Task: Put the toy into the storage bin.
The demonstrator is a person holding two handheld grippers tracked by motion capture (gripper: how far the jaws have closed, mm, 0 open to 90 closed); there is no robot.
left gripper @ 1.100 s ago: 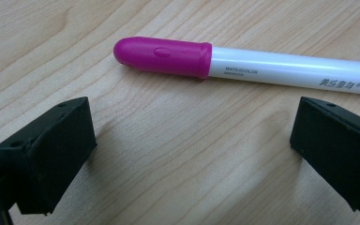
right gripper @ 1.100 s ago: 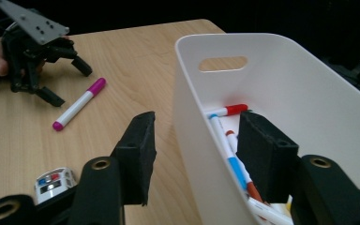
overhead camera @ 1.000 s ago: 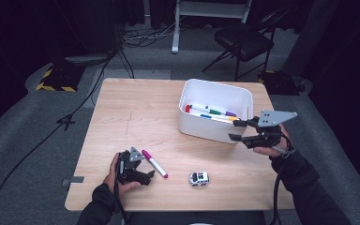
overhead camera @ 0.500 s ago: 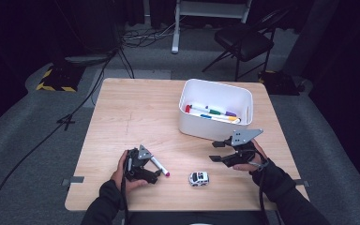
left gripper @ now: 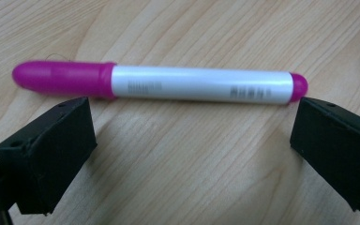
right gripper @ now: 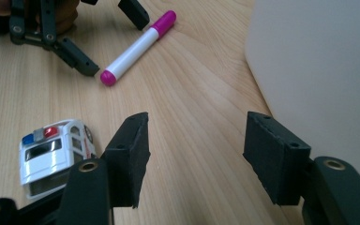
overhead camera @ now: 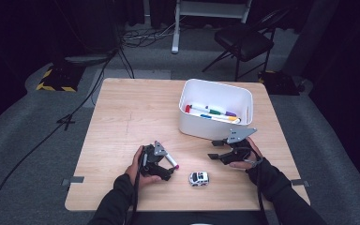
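A marker (left gripper: 192, 84) with a white barrel and pink cap lies flat on the wooden table (overhead camera: 122, 122). My left gripper (left gripper: 192, 140) is open, with one jaw near each end of the marker and neither touching it. From above, the left gripper (overhead camera: 168, 165) sits right at the marker (overhead camera: 172, 162). A small white toy police car (overhead camera: 199, 178) stands near the front edge. My right gripper (right gripper: 197, 150) is low over the table and open. Its jaws have just been opening, with bare wood between them. The toy car (right gripper: 51, 150) is just outside its left jaw.
A white bin (overhead camera: 215, 126) holding several markers stands at the back right, and its wall (right gripper: 318, 70) is close beside my right gripper (overhead camera: 217, 157). The left gripper (right gripper: 51, 28) and the marker (right gripper: 136, 47) lie farther off. A black chair (overhead camera: 243, 42) stands beyond the table.
My right gripper has come down from beside the bin to just above the table near the toy car. The left gripper has slid right, up to the marker.
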